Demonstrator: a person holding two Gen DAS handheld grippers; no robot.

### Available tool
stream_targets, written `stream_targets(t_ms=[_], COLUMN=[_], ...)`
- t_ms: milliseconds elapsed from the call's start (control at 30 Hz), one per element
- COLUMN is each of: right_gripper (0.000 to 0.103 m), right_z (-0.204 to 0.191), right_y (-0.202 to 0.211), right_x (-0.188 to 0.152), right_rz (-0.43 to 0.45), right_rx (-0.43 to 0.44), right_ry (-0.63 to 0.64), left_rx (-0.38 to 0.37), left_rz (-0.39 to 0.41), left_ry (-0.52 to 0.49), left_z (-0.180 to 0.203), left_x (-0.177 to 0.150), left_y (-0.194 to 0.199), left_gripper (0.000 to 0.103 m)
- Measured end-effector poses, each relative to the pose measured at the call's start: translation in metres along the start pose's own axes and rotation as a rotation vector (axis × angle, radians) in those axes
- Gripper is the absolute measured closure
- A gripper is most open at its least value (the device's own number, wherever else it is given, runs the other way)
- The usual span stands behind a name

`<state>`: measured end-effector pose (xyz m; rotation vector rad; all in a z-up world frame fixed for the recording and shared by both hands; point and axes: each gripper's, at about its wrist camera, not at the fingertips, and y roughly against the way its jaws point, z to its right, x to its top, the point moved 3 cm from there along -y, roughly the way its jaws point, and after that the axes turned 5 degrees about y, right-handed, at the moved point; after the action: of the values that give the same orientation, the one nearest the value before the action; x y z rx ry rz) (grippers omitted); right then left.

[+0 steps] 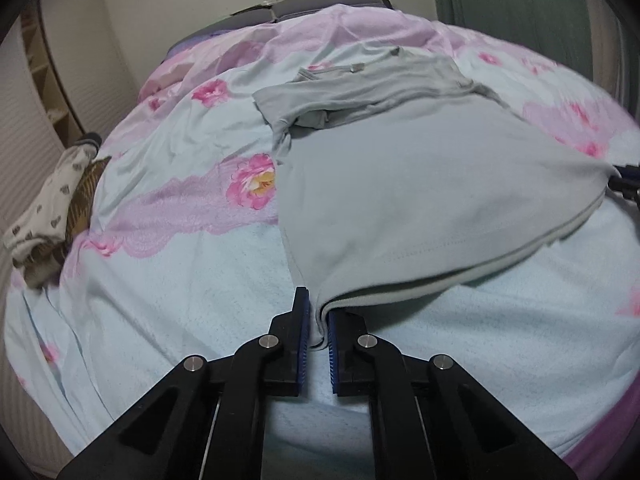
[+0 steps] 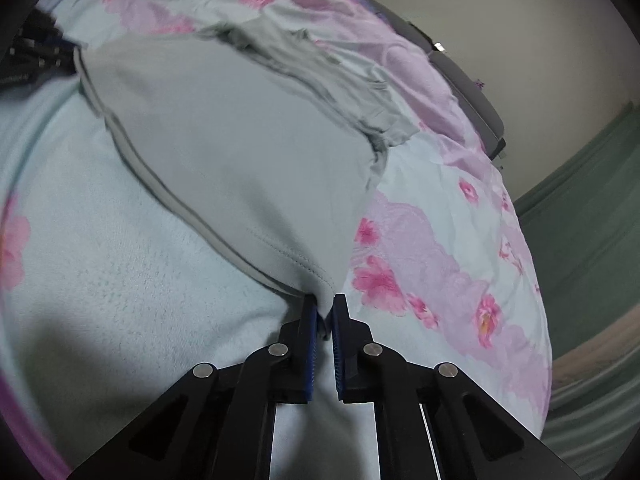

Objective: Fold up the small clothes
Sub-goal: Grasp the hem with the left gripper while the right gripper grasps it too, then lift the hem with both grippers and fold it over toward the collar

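Observation:
A pale grey-blue shirt (image 1: 420,184) lies spread on the floral bedspread (image 1: 180,280), its sleeves folded in at the far end. My left gripper (image 1: 318,320) is shut on the shirt's near left hem corner. My right gripper (image 2: 325,312) is shut on the other hem corner of the shirt (image 2: 240,152). The hem is stretched between the two grippers and lifted slightly off the bed. The right gripper shows at the right edge of the left wrist view (image 1: 624,182), and the left gripper at the upper left of the right wrist view (image 2: 40,52).
A pile of other small clothes, cream with dark hearts and brown plaid (image 1: 52,208), sits at the bed's left edge. A grey headboard (image 1: 320,4) is at the far end. A green curtain (image 2: 592,208) hangs beside the bed.

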<state>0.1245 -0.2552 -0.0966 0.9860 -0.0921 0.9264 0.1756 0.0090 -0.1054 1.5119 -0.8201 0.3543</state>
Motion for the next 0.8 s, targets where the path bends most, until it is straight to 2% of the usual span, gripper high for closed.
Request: stream_targets(t_ms=[400, 800], right_gripper=[0.096, 0.096], right_z=[0.047, 0.112], right_y=[0.014, -0.004], right_x=[0.022, 0.075], right_rz=[0.064, 0.125], right_rx=[0.057, 0.05], right_ry=[-0.175, -0.317], left_rx=[0.007, 0.008], left_rz=[0.118, 0.25], left_ry=[0.036, 0.08], left_z=[-0.01, -0.032], left_x=[0.041, 0.135], left_y=[0.028, 0.023], left_gripper=[0.095, 0.095])
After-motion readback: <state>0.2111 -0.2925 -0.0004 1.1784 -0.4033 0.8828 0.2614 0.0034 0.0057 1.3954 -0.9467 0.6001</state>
